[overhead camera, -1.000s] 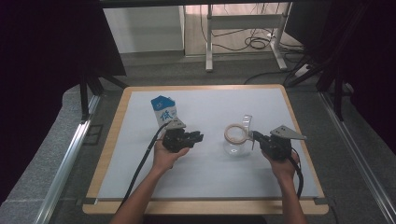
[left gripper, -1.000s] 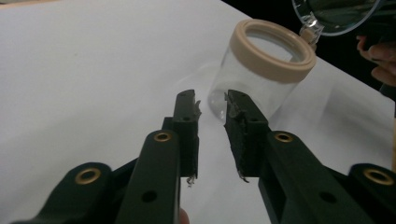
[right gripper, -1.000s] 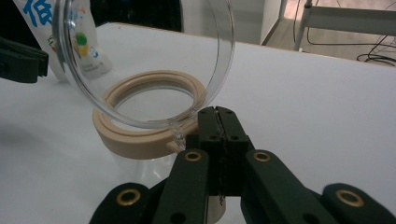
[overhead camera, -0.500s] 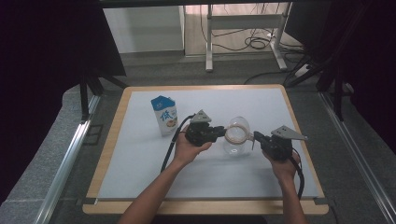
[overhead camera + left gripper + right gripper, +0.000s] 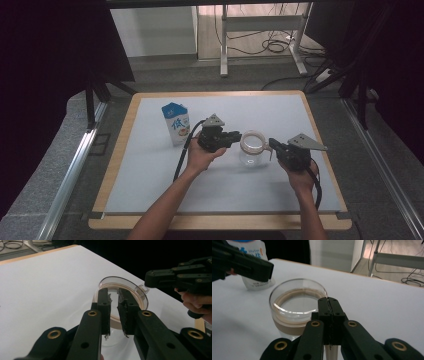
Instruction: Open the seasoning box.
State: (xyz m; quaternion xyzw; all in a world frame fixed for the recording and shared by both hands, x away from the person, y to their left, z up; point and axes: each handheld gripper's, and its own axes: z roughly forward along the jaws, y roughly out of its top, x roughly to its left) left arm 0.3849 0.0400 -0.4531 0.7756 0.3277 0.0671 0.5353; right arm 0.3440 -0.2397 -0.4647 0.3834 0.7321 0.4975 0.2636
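A clear glass carafe (image 5: 254, 154) with a tan band below its rim stands near the middle of the white mat. My right gripper (image 5: 272, 144) comes in from its right and is shut on the carafe's handle; in the right gripper view its jaws (image 5: 328, 301) press together at the rim of the carafe (image 5: 294, 305). My left gripper (image 5: 236, 136) is at the carafe's left side. In the left gripper view its jaws (image 5: 113, 293) stand a narrow gap apart over the near rim of the carafe (image 5: 117, 280), with nothing clamped between them.
A blue and white milk carton (image 5: 176, 125) stands upright to the left of the left hand. The white mat (image 5: 150, 175) lies on a wood-edged table. Black cables trail from both grippers toward the front edge. Dark curtains flank the table.
The left gripper has moved right, away from the milk carton and up to the carafe's left rim. The right gripper has stayed on the handle.
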